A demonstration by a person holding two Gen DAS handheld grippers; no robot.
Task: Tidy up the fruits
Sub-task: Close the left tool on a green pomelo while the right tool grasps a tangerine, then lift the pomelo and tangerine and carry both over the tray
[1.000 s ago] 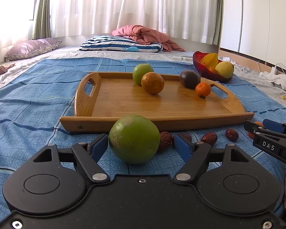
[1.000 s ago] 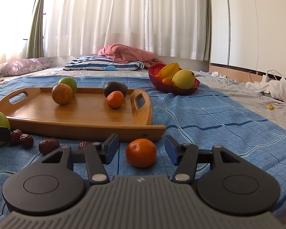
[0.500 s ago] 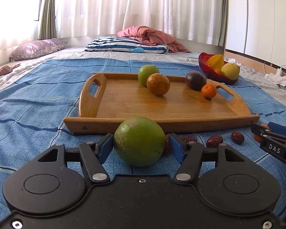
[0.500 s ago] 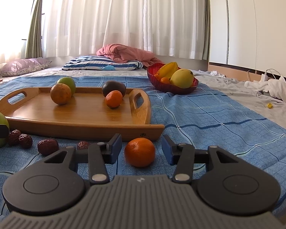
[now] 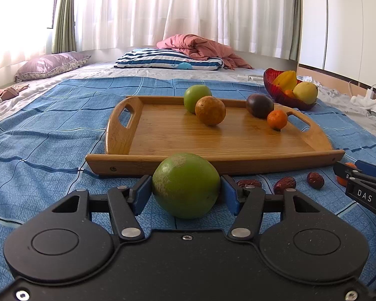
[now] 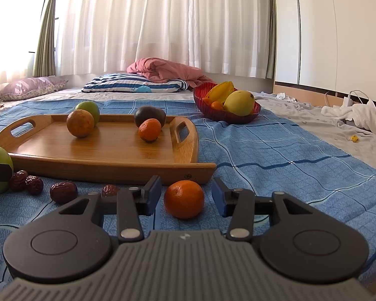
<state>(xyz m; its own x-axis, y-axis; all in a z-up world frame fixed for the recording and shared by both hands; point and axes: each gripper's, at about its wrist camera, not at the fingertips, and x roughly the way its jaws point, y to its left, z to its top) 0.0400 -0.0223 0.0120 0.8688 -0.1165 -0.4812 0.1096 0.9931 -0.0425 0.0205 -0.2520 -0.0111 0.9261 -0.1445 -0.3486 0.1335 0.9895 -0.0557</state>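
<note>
Jaws of the left gripper (image 5: 185,193) have just been closing, and their blue pads (image 5: 143,194) now press on both sides of the large green fruit (image 5: 186,185), which sits on the blue blanket (image 5: 50,155) of the bed, just in front of the near edge of the wooden tray (image 5: 213,165). Jaws of the right gripper (image 6: 185,197) have also just been closing; the small orange fruit (image 6: 184,199) lies between them on the blanket, but a narrow gap shows on each side, so the pads (image 6: 151,195) do not yet touch it. This fruit rests close to the tray's near right corner.

On the tray stand a green apple (image 5: 196,97), a brownish orange (image 5: 210,110) touching it in front, a dark purple fruit (image 5: 259,105) and a little tangerine (image 5: 277,120) just beside it near the right handle. Several red dates (image 6: 62,192) lie on the blanket along the tray's near edge, between the two grippers. A red bowl (image 6: 225,118) with a yellow mango, a starfruit and small orange fruits stands farther back, beyond the tray's right end. Toward the head of the bed lie a striped pillow (image 5: 168,60), a pink quilt (image 5: 198,47) and a purple pillow (image 5: 50,65), with white curtains (image 5: 183,10) behind.
</note>
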